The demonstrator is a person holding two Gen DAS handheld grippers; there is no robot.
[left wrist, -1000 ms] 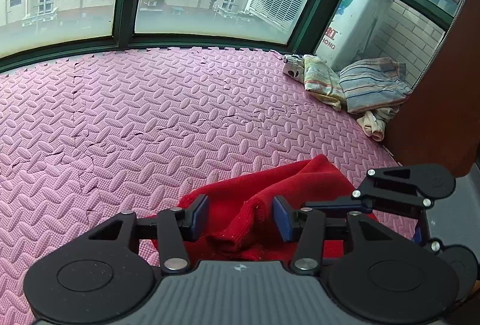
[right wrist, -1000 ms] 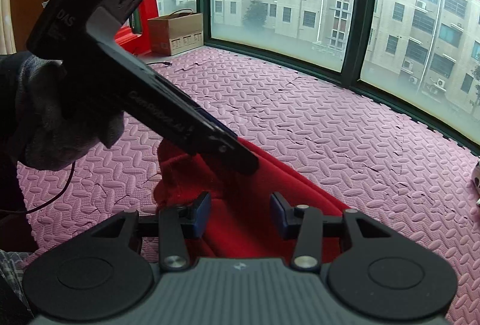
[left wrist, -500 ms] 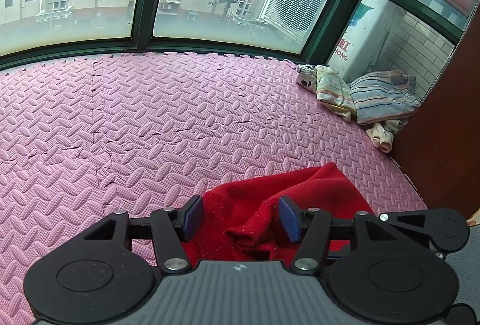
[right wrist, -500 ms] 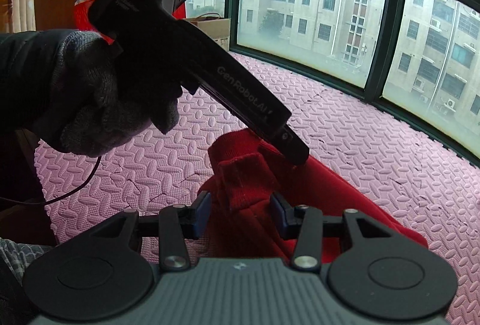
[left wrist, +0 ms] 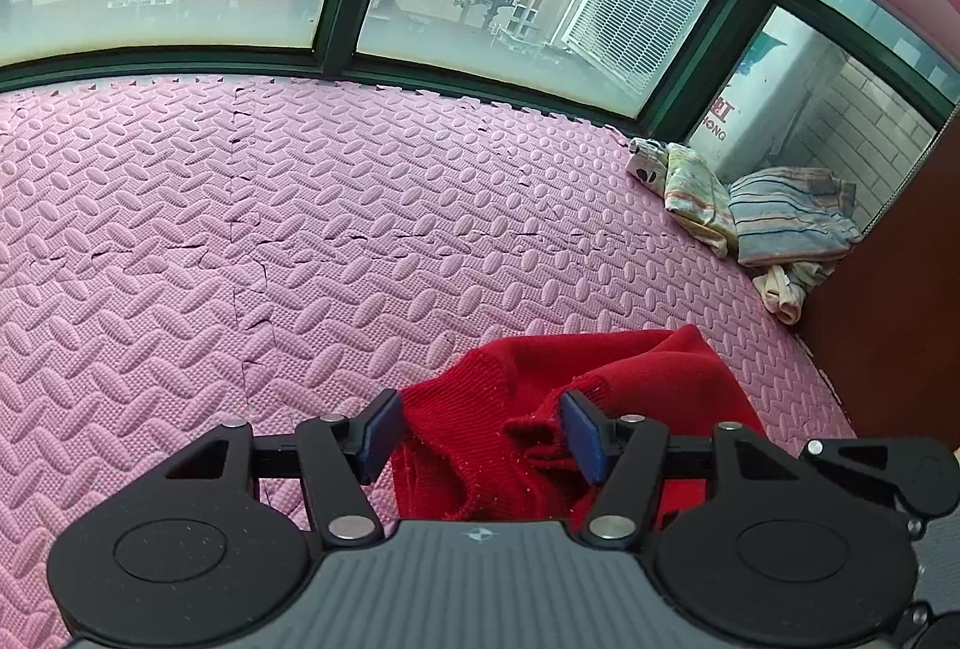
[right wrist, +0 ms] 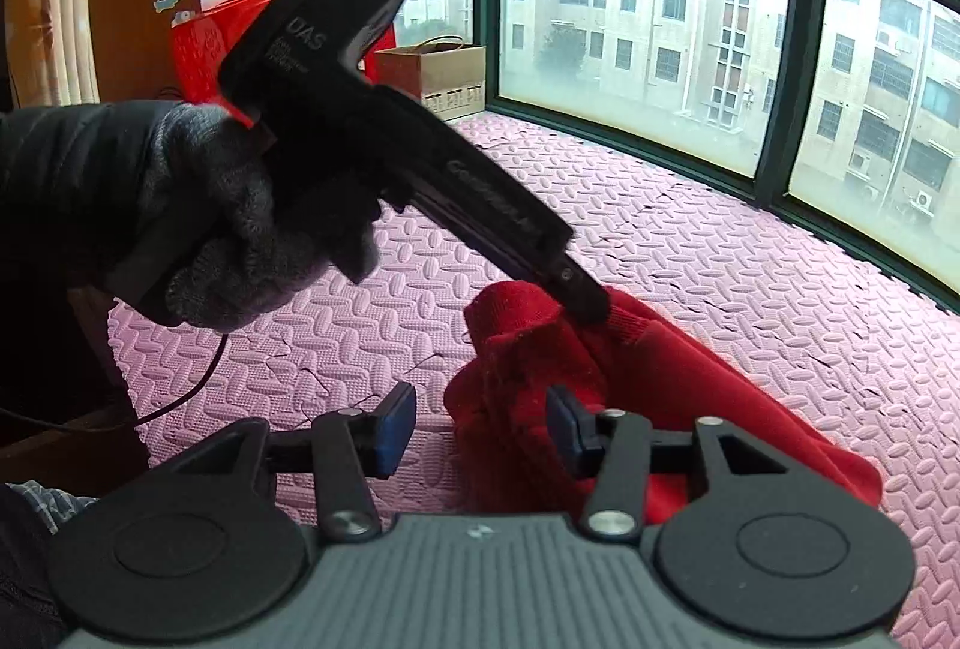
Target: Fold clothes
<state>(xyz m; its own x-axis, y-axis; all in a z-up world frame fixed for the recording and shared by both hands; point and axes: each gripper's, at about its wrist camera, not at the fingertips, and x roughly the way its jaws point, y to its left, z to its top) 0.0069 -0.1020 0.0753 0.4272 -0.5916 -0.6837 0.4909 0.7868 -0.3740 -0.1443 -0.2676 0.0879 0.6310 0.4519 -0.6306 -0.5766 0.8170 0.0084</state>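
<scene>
A crumpled red knit garment (left wrist: 540, 409) lies on the pink foam mat (left wrist: 300, 229). My left gripper (left wrist: 480, 436) is open, its blue pads either side of a raised fold of the cloth. In the right wrist view the left gripper's body (right wrist: 420, 157), held by a gloved hand (right wrist: 240, 217), points down with its tip on the top of the red garment (right wrist: 660, 385). My right gripper (right wrist: 480, 436) is open; a bunched part of the garment stands between its pads, nearer the right one.
A pile of striped and pale clothes (left wrist: 768, 217) lies at the mat's far right corner by a brown panel (left wrist: 900, 301). A cardboard box (right wrist: 438, 79) and a red bag (right wrist: 210, 49) stand by the windows. A black cable (right wrist: 198, 385) trails at left.
Both grippers have pulled back and risen. The red garment has been bunched up into a raised fold. The left gripper's jaws stand slightly wider. The right gripper's view has swung left.
</scene>
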